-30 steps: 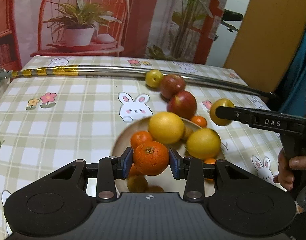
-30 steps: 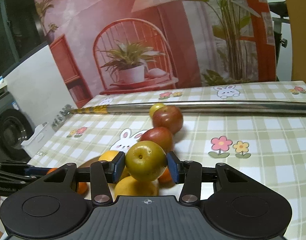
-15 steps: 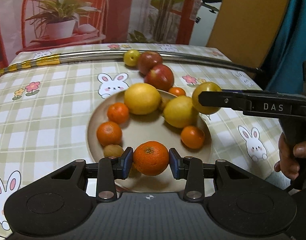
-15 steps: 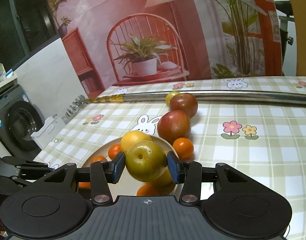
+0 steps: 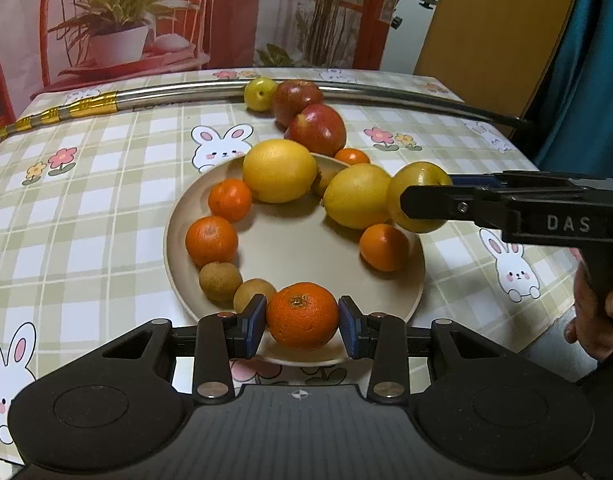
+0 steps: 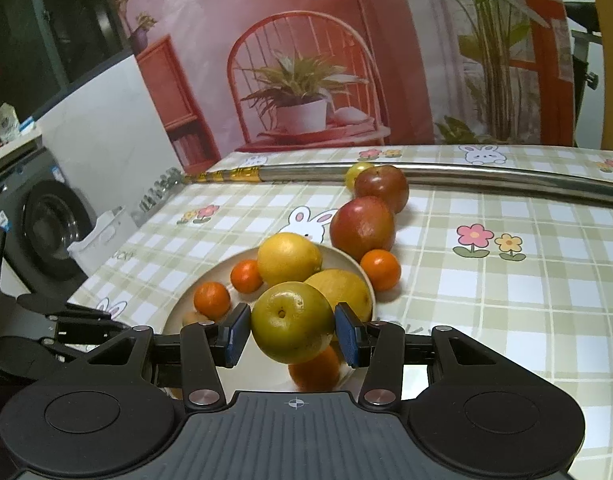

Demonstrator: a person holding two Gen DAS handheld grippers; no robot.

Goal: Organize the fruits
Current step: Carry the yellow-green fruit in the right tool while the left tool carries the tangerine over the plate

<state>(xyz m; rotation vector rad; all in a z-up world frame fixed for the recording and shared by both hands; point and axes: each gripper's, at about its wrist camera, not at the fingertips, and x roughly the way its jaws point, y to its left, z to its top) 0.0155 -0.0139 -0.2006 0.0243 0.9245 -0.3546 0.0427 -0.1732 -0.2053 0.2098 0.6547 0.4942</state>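
Two grippers each carry a fruit at the beige plate (image 5: 210, 308), the landmark for everything on the checked table (image 5: 86, 216). Over the plate's near rim, the left gripper (image 5: 302, 326) has its fingers closed on a mandarin (image 5: 302, 316), blue pads pressed to both sides. At the plate's right edge, the right gripper (image 6: 292, 336) has its fingers clamped on a yellow-green plum (image 6: 292, 322) — held just above the rim, beside one of the lemons. On the plate lie two lemons (image 5: 278, 176), several small oranges (image 5: 211, 241) and two brown round fruits (image 5: 220, 282) along the left and near side. Just beyond the plate's far rim sit a small orange (image 5: 351, 156) and two red apples (image 5: 316, 129) in a row, with a second yellow plum (image 5: 259, 93) farther back, touching a metal pole (image 5: 166, 98) that crosses the table. A hand (image 5: 594, 320) grips the right gripper's handle to the plate's right — its body reads "DAS".
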